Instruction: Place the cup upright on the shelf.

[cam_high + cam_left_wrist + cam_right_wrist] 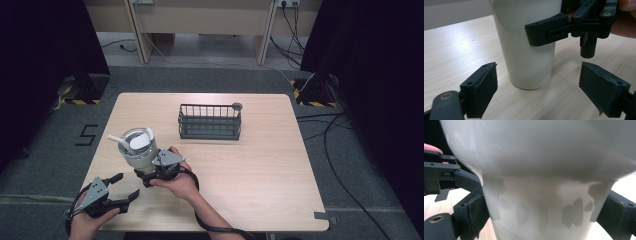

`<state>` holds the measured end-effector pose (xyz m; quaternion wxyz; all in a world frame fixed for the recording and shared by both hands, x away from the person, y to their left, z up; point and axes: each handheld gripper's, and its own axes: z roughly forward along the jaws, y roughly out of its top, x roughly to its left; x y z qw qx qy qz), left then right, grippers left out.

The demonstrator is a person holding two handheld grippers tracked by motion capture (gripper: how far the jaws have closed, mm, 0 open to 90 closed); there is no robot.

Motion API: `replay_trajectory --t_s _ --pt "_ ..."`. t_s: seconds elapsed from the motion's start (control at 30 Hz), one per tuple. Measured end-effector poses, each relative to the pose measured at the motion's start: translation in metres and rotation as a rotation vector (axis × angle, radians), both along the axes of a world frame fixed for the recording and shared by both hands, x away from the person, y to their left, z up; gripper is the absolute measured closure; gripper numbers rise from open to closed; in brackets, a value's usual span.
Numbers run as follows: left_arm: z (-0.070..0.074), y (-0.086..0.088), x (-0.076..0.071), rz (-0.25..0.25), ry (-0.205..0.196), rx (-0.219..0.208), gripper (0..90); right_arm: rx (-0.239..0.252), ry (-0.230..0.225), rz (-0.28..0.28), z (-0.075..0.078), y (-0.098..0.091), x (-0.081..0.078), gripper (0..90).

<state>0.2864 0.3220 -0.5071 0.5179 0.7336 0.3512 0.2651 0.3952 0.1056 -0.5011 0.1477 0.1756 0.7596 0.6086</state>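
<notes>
The high view looks down on the table [240,170]; both gripper views face the cup [529,50] close up.

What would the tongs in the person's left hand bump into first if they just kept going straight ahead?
Most likely the white tumbler. It stands on the table straight ahead of the open left tongs, centred between their pads. The right tongs already clasp it higher up. How near it is remains hard to judge.

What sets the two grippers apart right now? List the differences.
The right gripper is closed on the white tumbler, a pad on each side; the left gripper stands open and holds nothing. The right one is at the cup's base; the left one sits nearer the table's front edge, apart from it. Both have black jaws and a grey plate on top.
</notes>
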Motion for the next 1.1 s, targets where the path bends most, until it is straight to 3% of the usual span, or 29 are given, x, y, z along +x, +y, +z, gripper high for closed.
replay_trajectory --t_s 0.73,1.1 --pt "0.0 0.001 -0.001 -0.002 0.001 -0.007 14.6 0.007 -0.015 -0.033 0.0 -0.002 -0.004 10.7" --pt "0.0 0.001 -0.001 0.0 0.002 -0.008 14.6 0.033 -0.006 -0.067 0.012 -0.015 -0.002 10.7"
